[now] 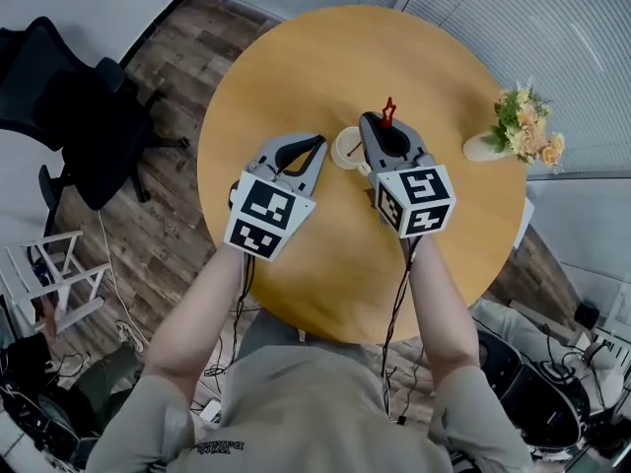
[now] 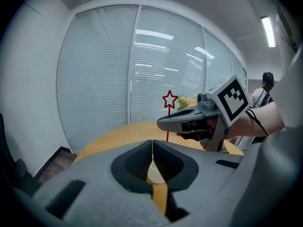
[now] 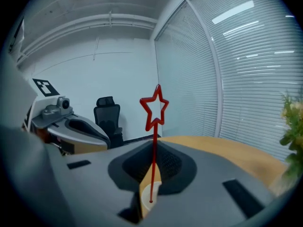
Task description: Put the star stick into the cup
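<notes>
A thin red star stick [image 1: 388, 113] stands upright in my right gripper [image 1: 369, 119], whose jaws are shut on its shaft. In the right gripper view the star [image 3: 154, 109] rises above the jaw tips of that gripper [image 3: 154, 148], and the stick's lower end hangs over the mouth of the small white cup [image 3: 147, 196]. The cup [image 1: 349, 150] stands on the round wooden table [image 1: 296, 57] between both grippers. My left gripper [image 1: 320, 144] is shut, its tips beside the cup's left rim. In the left gripper view the cup [image 2: 155, 174] shows under the closed tips of that gripper [image 2: 152, 144].
A vase of flowers [image 1: 527, 126] stands at the table's right edge. A black office chair [image 1: 59, 97] and a white rack [image 1: 54, 274] are on the floor to the left. Window blinds [image 2: 142, 79] run behind the table.
</notes>
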A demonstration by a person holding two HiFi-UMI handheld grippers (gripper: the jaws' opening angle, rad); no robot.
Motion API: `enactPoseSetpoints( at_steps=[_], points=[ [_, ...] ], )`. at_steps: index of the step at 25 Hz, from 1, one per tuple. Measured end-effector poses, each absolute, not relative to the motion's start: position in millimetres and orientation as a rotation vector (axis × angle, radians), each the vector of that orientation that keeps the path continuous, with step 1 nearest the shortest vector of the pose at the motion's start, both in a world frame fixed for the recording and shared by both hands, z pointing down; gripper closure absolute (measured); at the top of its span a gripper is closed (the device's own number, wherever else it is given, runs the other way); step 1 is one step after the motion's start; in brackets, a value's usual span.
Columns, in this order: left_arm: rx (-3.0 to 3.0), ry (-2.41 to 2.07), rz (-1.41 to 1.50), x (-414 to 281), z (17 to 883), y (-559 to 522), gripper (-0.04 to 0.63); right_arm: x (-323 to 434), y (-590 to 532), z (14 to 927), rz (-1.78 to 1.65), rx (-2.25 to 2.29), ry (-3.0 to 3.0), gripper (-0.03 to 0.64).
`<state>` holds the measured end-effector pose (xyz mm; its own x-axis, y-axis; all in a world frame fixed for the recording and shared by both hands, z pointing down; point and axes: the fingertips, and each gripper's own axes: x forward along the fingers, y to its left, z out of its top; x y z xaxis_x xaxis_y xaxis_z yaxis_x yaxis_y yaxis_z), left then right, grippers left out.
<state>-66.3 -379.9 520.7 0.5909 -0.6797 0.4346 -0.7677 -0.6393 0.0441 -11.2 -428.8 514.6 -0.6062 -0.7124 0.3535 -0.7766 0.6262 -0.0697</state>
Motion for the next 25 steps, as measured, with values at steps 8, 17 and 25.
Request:
enactPoseSetpoints(
  at_steps=[8, 17, 25],
  points=[
    [2.553, -1.162, 0.602, -62.8, 547.4, -371.2, 0.572, -5.9, -422.5, 556.7, 0.376, 1.182, -2.473, 0.584],
    [2.552, -1.146, 0.617, -61.2, 550.9, -356.6, 0.572, -2.7, -408.1, 571.3, 0.37, 1.176, -2.436, 0.583],
    [2.551, -1.161, 0.626, -64.3, 548.7, -343.8, 0.572, -13.0, -396.5, 564.0, 0.184, 1.105, -2.41, 0.454]
  ],
)
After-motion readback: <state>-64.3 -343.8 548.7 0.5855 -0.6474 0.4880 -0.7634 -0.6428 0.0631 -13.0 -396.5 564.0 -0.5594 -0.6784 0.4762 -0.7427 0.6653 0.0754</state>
